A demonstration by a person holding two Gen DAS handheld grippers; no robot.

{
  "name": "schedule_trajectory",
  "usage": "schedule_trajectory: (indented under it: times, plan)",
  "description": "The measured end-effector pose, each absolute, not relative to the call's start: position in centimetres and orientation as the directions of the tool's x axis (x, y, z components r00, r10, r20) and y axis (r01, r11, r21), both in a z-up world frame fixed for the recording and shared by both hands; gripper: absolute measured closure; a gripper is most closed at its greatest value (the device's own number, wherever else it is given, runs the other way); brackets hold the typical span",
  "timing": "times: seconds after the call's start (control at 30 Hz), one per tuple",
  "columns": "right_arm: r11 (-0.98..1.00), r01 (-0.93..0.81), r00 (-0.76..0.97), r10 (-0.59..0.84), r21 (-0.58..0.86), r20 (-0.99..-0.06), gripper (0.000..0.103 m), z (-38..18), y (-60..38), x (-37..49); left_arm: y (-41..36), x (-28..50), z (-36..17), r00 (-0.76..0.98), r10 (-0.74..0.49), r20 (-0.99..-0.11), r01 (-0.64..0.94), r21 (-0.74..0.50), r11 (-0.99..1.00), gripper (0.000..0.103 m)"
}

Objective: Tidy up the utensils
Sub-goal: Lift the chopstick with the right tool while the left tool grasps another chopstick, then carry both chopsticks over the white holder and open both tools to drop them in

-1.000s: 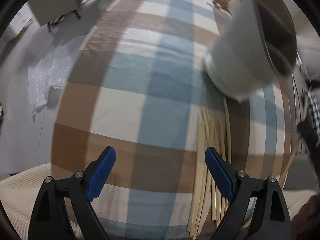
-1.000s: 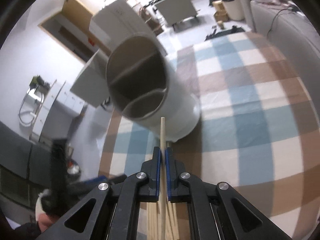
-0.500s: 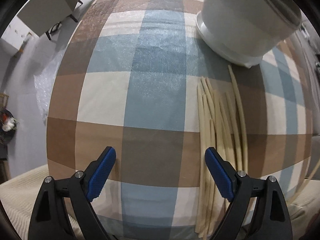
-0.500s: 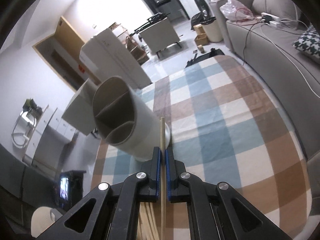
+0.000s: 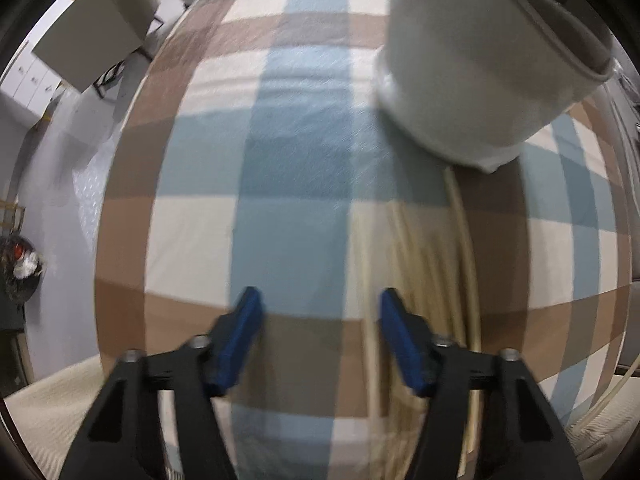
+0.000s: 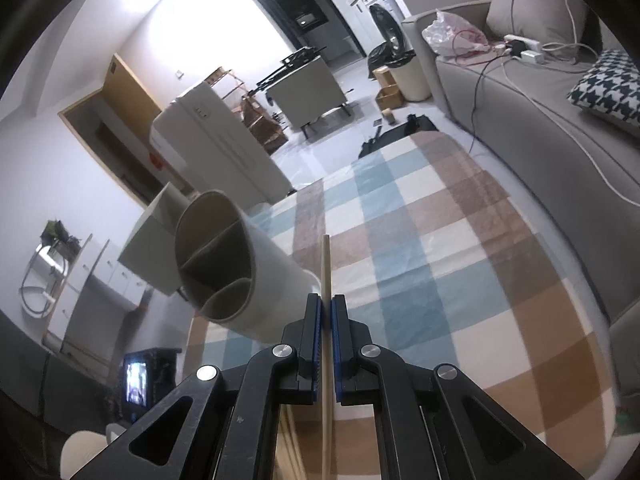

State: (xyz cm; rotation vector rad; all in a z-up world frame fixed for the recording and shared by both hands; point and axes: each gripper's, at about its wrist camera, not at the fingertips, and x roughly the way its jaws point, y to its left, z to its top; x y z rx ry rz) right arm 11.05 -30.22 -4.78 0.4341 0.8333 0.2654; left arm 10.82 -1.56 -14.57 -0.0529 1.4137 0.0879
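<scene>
Right gripper (image 6: 327, 316): jaws clamped on 1 wooden chopstick (image 6: 325, 264); the stick runs straight out between the blue pads, its long axis in line with the fingers, its free tip ahead of and above the pads. The white holder (image 6: 240, 276) stands on the checked cloth (image 6: 460, 248) just left of that tip in the right wrist view; its mouth shows 3 compartments split by inner walls and faces toward the camera. The tip is beside the holder's wall, not over the mouth; whether it touches the wall cannot be told.

Left gripper (image 5: 320, 308): points down at the cloth; jaws closing, with only bare cloth between the pads; nothing is gripped. The loose chopsticks (image 5: 420, 264) lie in a bundle on the cloth, starting at the right-hand pad and spreading beyond it, long axes running away from the camera toward the holder's base (image 5: 460, 92); the view is blurred, so no count is possible.

Judgement: the right hand is the nearer to delivery; the coming move turns on carrying the tip left and up over the rim, then tilting the stick's axis down into 1 compartment. The left gripper sits slightly off the bundle; a pick would need a shift toward it.
</scene>
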Motion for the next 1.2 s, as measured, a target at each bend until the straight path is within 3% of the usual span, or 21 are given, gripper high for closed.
schedule_trajectory:
  times: [0.1, 0.17, 0.33, 0.7, 1.07, 1.2]
  plan:
    - [0.885, -0.062, 0.654, 0.386, 0.462, -0.651, 0.099, -4.6, -30.3, 11.1, -2.0, 10.9, -14.5, 0.168, 0.007, -0.986, -0.063, -0.003, 0.998, 0.079]
    - [0.886, -0.067, 0.656, 0.386, 0.459, -0.649, 0.099, -4.6, -30.3, 11.0, -2.4, 11.1, -14.5, 0.171, -0.012, -0.985, -0.042, -0.019, 0.999, 0.101]
    - [0.889, -0.096, 0.662, 0.392, 0.447, -0.638, 0.099, -4.3, -30.0, 10.9, -2.0, 10.7, -13.8, 0.217, -0.042, -0.975, -0.041, -0.052, 0.998, 0.102]
    - [0.890, -0.259, 0.705, 0.439, 0.374, -0.557, 0.099, -0.2, -26.6, 8.3, 0.7, 7.4, -4.9, 0.451, -0.164, -0.877, 0.011, -0.178, 0.984, 0.102]
    - [0.907, -0.285, 0.748, 0.412, 0.309, -0.520, 0.099, 2.6, -25.5, 5.3, -0.3, 7.7, -1.0, 0.501, -0.223, -0.836, 0.076, -0.214, 0.974, 0.103]
    - [0.902, -0.312, 0.778, 0.423, 0.299, -0.465, 0.099, 4.8, -25.3, 5.0, 0.0, 7.3, 1.8, 0.538, -0.258, -0.803, 0.098, -0.245, 0.965, 0.103]
